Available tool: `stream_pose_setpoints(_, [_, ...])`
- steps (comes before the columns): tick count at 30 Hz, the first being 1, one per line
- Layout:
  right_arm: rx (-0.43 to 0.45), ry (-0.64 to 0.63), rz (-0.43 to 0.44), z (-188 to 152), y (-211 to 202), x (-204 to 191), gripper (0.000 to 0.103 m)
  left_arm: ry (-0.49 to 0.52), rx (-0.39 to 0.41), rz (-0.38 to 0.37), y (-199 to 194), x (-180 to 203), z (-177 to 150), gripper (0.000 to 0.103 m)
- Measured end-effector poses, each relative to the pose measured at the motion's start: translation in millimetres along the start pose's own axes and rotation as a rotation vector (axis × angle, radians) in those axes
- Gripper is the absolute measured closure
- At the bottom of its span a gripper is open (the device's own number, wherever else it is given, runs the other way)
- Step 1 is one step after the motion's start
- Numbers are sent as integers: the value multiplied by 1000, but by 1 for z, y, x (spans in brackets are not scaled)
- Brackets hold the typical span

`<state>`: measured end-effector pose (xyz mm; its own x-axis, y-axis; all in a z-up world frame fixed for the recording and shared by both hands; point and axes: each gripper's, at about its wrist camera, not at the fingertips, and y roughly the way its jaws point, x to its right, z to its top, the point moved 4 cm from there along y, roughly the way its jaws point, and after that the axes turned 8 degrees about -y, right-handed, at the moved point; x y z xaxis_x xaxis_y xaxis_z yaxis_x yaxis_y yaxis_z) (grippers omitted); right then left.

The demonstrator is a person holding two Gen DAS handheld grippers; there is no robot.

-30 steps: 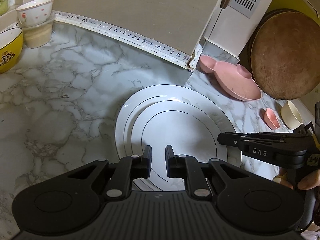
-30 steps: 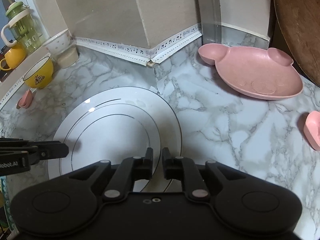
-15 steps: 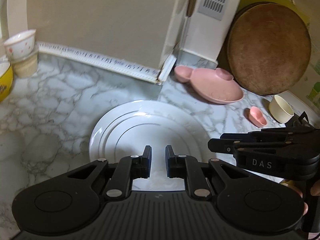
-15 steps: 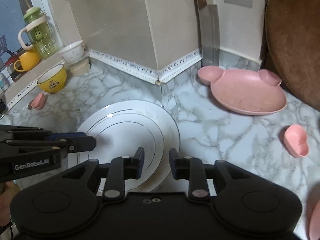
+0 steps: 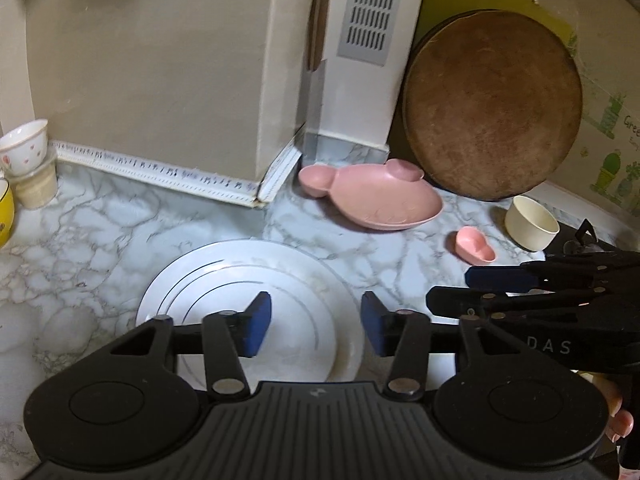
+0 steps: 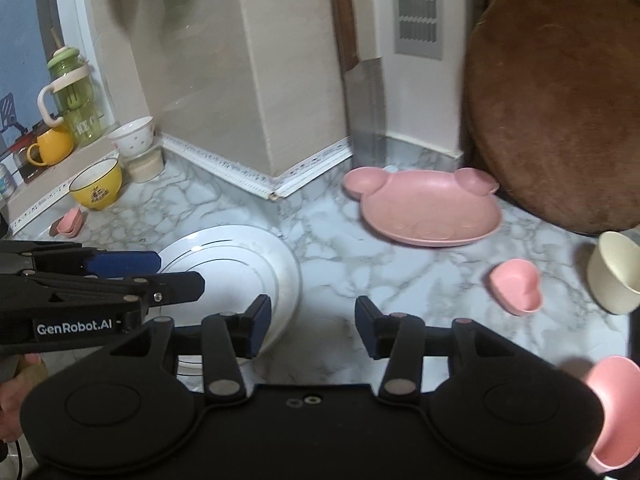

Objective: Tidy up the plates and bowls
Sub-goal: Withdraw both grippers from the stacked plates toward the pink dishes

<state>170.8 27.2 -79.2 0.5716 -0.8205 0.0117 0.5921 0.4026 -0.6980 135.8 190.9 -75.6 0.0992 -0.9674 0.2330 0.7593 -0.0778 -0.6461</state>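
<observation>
Going left to right: yellow bowl [image 6: 97, 185] and the stacked cups [image 6: 136, 148] sit far left by the wall. The white plates [image 5: 240, 300] lie flat on the bench [image 6: 400, 264], right under the left tongs [image 5: 316, 322], whose jaws are opening with nothing clamped. Right tongs [image 6: 314, 326] are opening too, empty, plates just off their left side. My guess is the pink bear plate [image 6: 428, 208] goes next: it's ahead and to the right, long axis crosswise, right hand nearer. A pink bowl [image 6: 612, 408] bottom right is cut off, hard to read.
</observation>
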Motion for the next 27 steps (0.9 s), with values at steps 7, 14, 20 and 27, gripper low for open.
stream_pose_setpoints(7, [59,2,-48,-7,-32,26,31,22,24,-1,-6,30,0,38])
stream_pose_setpoints(14, [111,-5,-120,-12,-60,55,3,16,44,1,-11,62,-2,31])
stream_pose_setpoints(20, [129,-10,-162,-20,-74,75,0,17,88,22,-18,92,-4,26])
stream_pose_setpoints(27, [131,5,-175,-17,-82,96,0,1,108,51,-16,116,5,25])
